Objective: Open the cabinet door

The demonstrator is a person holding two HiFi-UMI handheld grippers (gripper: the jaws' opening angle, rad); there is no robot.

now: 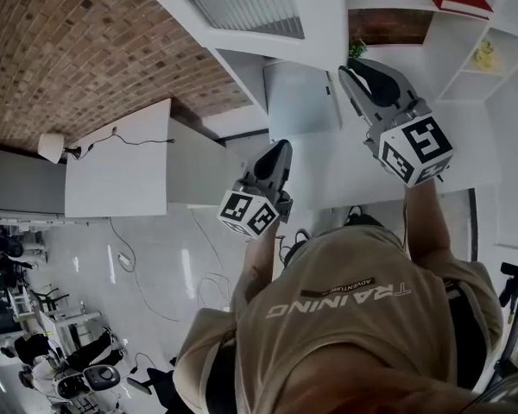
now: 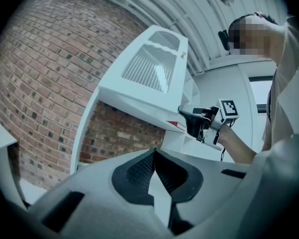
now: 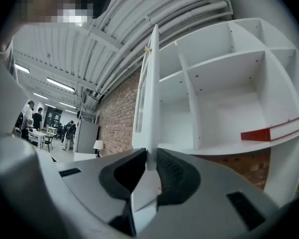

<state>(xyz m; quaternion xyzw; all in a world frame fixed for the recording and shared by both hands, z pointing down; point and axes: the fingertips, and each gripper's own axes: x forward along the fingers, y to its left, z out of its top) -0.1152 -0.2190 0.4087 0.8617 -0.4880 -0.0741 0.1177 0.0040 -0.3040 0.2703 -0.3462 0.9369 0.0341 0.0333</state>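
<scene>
The white cabinet door (image 1: 242, 3), with its ribbed glass panel, stands swung out from the open shelving (image 1: 466, 67). My right gripper (image 1: 363, 74) is shut on the door's free edge (image 3: 150, 98), which runs straight up between the pads (image 3: 170, 168). In the left gripper view the door (image 2: 149, 68) shows from its outer face, with the right gripper (image 2: 190, 119) at its lower corner. My left gripper (image 1: 281, 152) hangs apart from the door, lower and to the left. Its fingertips (image 2: 154, 153) meet with nothing between them.
A red book (image 3: 271, 132) lies on a shelf inside the cabinet. A brick wall (image 2: 45, 83) runs behind the door. A low white unit (image 1: 116, 171) with a lamp (image 1: 50, 145) stands to the left. People sit at tables far off (image 3: 37, 126).
</scene>
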